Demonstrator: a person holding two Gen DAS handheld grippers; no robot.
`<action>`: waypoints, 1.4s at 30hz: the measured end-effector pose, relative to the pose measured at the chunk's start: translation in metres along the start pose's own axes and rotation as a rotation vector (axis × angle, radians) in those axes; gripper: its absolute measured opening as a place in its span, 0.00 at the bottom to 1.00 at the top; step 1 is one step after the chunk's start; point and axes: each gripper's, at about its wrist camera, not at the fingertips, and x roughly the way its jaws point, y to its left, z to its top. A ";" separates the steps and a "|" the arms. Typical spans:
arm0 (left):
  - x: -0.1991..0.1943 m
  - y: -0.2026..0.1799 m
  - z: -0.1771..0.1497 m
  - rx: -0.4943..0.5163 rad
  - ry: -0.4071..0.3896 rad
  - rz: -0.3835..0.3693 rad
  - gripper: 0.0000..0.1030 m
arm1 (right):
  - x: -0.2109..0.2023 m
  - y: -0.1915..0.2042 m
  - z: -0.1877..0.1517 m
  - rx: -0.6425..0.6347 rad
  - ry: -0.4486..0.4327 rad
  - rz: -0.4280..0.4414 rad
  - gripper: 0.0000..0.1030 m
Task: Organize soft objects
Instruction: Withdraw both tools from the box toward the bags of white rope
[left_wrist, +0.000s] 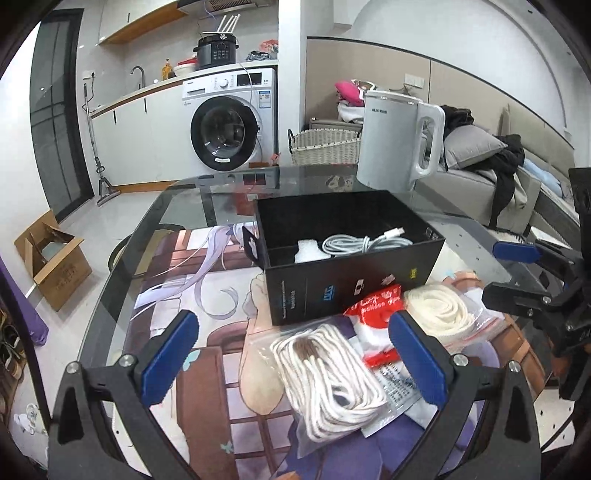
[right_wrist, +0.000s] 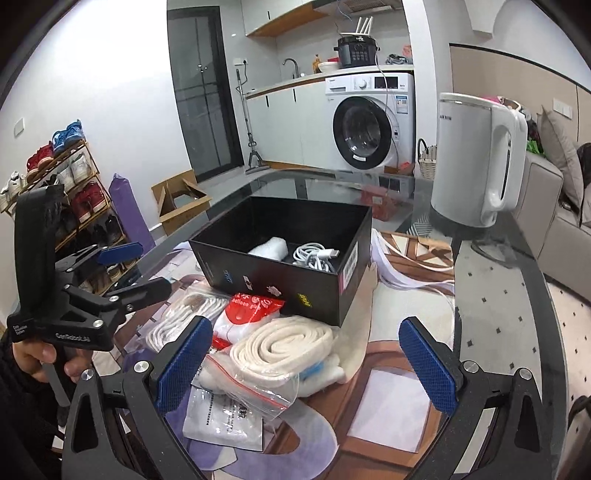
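My left gripper (left_wrist: 293, 354) is open, low over a clear bag of coiled white rope (left_wrist: 325, 376) that lies between its blue pads (left_wrist: 170, 354). My right gripper (right_wrist: 306, 365) is open too, hovering above a cream rolled band in a zip bag (right_wrist: 284, 343). A red-and-white packet (right_wrist: 255, 306) lies between the two bags, against a black open box (right_wrist: 288, 258). The box holds a white cable (right_wrist: 314, 254) and a white foam piece (right_wrist: 269, 249). The right gripper (left_wrist: 513, 275) shows at the right edge of the left wrist view. The left gripper (right_wrist: 136, 271) shows at the left of the right wrist view, held by a hand.
A white kettle (right_wrist: 476, 158) stands behind the box on the glass table (right_wrist: 498, 295). A printed mat (left_wrist: 207, 295) lies under the items. A white printed pouch (right_wrist: 221, 417) lies under the zip bag. A cardboard box (left_wrist: 51, 258) sits on the floor left of the table.
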 end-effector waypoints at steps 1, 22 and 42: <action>0.002 0.000 -0.001 0.005 0.013 -0.001 1.00 | 0.002 -0.001 -0.001 0.006 0.010 0.003 0.99; 0.018 -0.012 -0.012 0.069 0.101 -0.018 1.00 | 0.028 0.023 -0.011 0.004 0.107 0.048 0.99; 0.030 -0.009 -0.018 0.059 0.147 -0.022 1.00 | 0.039 -0.009 -0.016 0.101 0.176 -0.044 0.99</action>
